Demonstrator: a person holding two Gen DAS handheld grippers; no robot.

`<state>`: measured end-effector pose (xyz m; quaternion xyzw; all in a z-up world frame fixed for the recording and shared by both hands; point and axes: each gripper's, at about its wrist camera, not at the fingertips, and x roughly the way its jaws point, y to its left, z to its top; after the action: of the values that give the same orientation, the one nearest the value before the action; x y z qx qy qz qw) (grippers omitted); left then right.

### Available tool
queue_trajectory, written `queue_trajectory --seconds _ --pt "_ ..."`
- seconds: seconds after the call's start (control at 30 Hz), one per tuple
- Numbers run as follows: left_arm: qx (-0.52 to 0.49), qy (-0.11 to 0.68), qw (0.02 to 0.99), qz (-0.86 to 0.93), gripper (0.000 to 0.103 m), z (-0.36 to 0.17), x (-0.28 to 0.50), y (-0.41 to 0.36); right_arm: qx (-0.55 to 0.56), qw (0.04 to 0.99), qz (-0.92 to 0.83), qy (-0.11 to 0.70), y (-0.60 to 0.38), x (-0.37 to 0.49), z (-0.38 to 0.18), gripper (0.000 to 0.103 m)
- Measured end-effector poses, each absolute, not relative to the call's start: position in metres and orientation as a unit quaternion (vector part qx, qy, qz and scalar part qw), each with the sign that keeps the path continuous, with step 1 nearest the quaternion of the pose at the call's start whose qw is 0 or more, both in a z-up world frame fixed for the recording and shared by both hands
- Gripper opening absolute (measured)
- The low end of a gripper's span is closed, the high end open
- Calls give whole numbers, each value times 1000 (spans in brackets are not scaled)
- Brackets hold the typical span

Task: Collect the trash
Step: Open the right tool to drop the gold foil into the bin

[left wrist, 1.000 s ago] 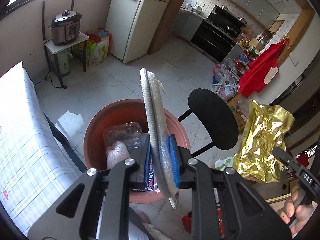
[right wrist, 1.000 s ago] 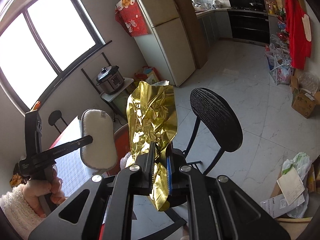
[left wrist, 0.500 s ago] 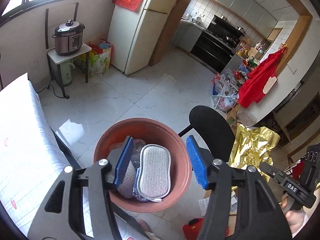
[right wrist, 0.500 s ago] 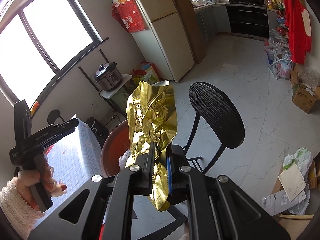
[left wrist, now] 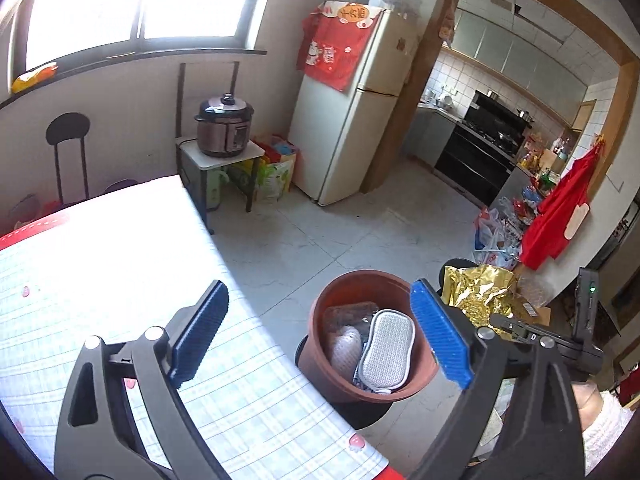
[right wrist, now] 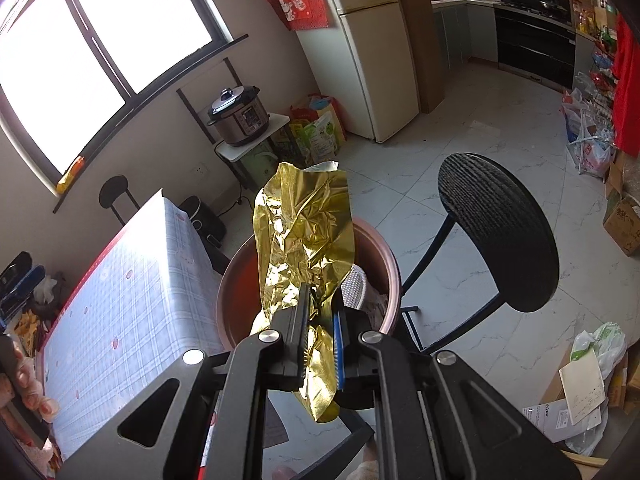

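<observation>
A terracotta-coloured bin stands on the floor beside the table. Inside it lie a grey-and-white pad and clear plastic packaging. My left gripper hovers over the table edge, up and left of the bin, its jaws opening wide with nothing between them. In the right wrist view my right gripper is shut on a crumpled gold foil wrapper, held just above the bin. The same gold foil wrapper shows at the right in the left wrist view.
A table with a checked cloth fills the left. A black round-seated chair stands right of the bin. A pressure cooker on a stand, a fridge, bags and boxes line the floor edges.
My left gripper let the grey pad fall into the bin, opened wide, then pulled up and back over the table. My right gripper carried the gold foil closer over the bin.
</observation>
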<state>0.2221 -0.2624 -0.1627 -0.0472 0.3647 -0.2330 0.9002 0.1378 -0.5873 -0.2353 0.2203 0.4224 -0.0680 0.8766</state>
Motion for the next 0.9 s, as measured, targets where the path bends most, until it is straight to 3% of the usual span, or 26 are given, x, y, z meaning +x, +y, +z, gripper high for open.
queue_trajectory --seconds 0.37,0.67,0.7,0.77,0.9 --pt "-71 361 919 -142 95 -151 197 -167 233 855 -52 460 -553 179 -260 11" --pt "-68 357 924 -119 95 -141 183 -138 179 852 -54 488 -533 211 -275 15" --pt "-67 356 924 -120 95 -140 182 -136 163 854 -53 490 -529 214 -275 17" --pt "-66 355 924 -124 95 -138 180 -135 139 858 -64 491 -525 215 -269 48" --pt "-64 347 926 -135 95 -133 177 -133 126 870 -73 470 -520 206 -241 69"
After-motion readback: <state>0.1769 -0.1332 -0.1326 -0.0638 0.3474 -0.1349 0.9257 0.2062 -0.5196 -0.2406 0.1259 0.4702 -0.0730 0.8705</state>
